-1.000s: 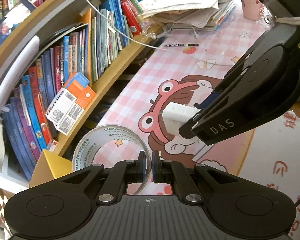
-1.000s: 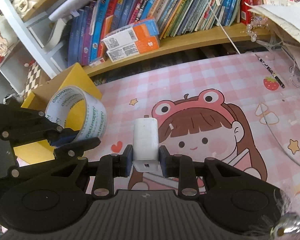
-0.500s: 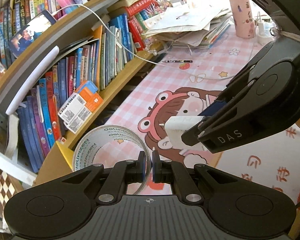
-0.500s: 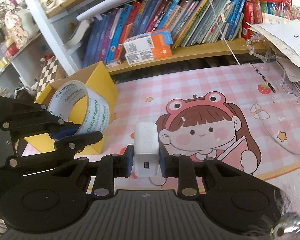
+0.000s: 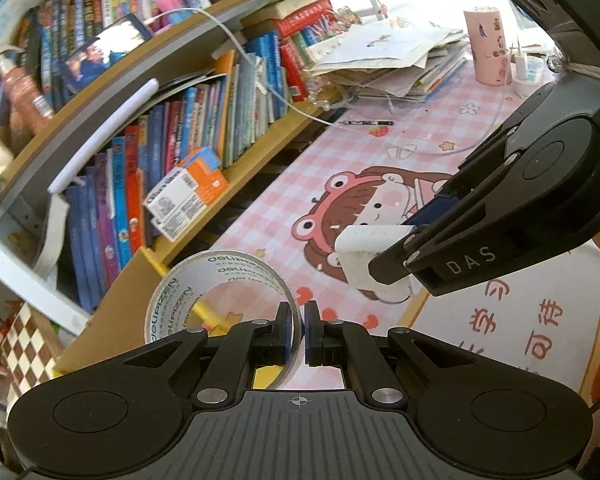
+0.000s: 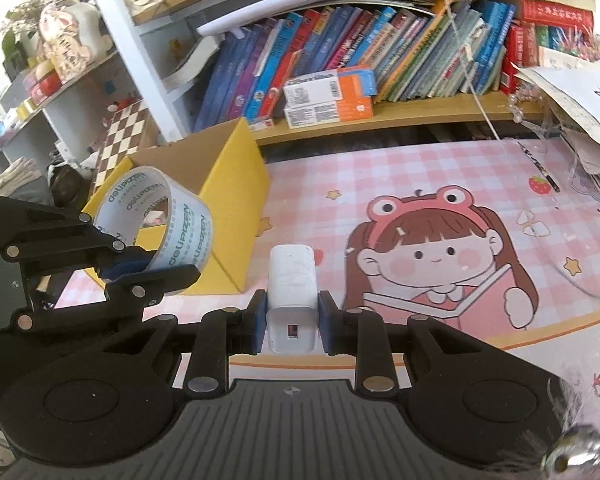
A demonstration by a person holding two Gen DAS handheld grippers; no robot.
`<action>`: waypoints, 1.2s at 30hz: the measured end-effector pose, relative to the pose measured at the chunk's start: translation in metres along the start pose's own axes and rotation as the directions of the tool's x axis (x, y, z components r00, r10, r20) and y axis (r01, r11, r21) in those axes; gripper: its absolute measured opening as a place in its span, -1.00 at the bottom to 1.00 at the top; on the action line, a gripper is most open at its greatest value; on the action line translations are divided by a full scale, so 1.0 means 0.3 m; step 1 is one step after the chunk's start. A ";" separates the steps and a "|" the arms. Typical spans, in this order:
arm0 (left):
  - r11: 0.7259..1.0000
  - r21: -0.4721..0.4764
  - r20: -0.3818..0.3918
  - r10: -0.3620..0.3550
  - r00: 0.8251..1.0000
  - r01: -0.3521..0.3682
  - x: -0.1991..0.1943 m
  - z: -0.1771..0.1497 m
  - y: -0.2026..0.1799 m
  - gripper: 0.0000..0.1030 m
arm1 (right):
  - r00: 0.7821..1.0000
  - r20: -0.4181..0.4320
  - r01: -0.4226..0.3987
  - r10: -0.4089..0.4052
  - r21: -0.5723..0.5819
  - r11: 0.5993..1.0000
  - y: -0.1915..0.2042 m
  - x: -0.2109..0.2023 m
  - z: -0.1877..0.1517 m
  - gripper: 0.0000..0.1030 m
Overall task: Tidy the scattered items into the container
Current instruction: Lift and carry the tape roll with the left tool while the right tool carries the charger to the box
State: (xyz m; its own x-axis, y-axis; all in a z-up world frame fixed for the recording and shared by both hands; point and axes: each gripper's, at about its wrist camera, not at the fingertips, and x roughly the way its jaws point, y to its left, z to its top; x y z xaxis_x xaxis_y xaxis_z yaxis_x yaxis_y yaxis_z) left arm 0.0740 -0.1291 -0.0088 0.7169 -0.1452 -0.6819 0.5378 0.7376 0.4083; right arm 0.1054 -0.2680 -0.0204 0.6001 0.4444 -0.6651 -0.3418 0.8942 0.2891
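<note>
Your left gripper (image 6: pixel 150 270) has its fingers pinched on the wall of the clear packing tape roll (image 6: pixel 156 216), held in the air over the open yellow cardboard box (image 6: pixel 236 184) at ten o'clock in the right wrist view. The roll is light and stiff but slick, so the thin-wall pinch could pivot. At six o'clock, your right gripper (image 6: pixel 292 322) clamps the white USB charger (image 6: pixel 292 280) by its flat sides, above the desk (image 6: pixel 380 172); it is hard, smooth and compact, a sound hold. The pink checked mat with the cartoon girl is flat. Bookshelves crowd twelve o'clock, with a paper stack (image 6: pixel 580 96) at two.
</note>
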 end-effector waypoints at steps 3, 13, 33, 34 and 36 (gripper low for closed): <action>1.000 -0.022 0.006 0.015 1.000 -0.015 -0.029 -0.031 0.029 -0.91 | 1.000 0.003 -0.008 0.008 -0.020 1.000 0.048 0.001 0.006 -0.53; 0.990 -0.120 0.027 0.081 0.996 -0.077 -0.122 -0.134 0.153 -0.91 | 0.998 0.005 -0.055 0.056 -0.110 0.992 0.225 0.024 0.058 -0.52; 0.951 -0.266 0.063 0.177 0.982 -0.155 -0.142 -0.231 0.413 -0.91 | 0.995 0.010 -0.095 0.102 -0.263 0.960 0.464 0.150 0.244 -0.53; 0.950 -0.272 0.064 0.179 0.982 -0.155 -0.136 -0.233 0.425 -0.91 | 0.995 0.008 -0.094 0.099 -0.268 0.959 0.469 0.162 0.253 -0.53; 0.947 -0.282 0.065 0.179 0.982 -0.154 -0.120 -0.234 0.449 -0.91 | 0.995 0.006 -0.090 0.095 -0.277 0.957 0.478 0.185 0.273 -0.53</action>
State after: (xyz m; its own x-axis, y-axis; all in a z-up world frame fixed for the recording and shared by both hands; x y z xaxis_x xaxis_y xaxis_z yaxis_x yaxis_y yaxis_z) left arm 0.0893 0.0218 0.0281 0.8289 -0.0538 -0.5568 0.2741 0.9068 0.3204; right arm 0.1488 -0.1109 0.0404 0.5689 0.5278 -0.6307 -0.5810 0.8007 0.1460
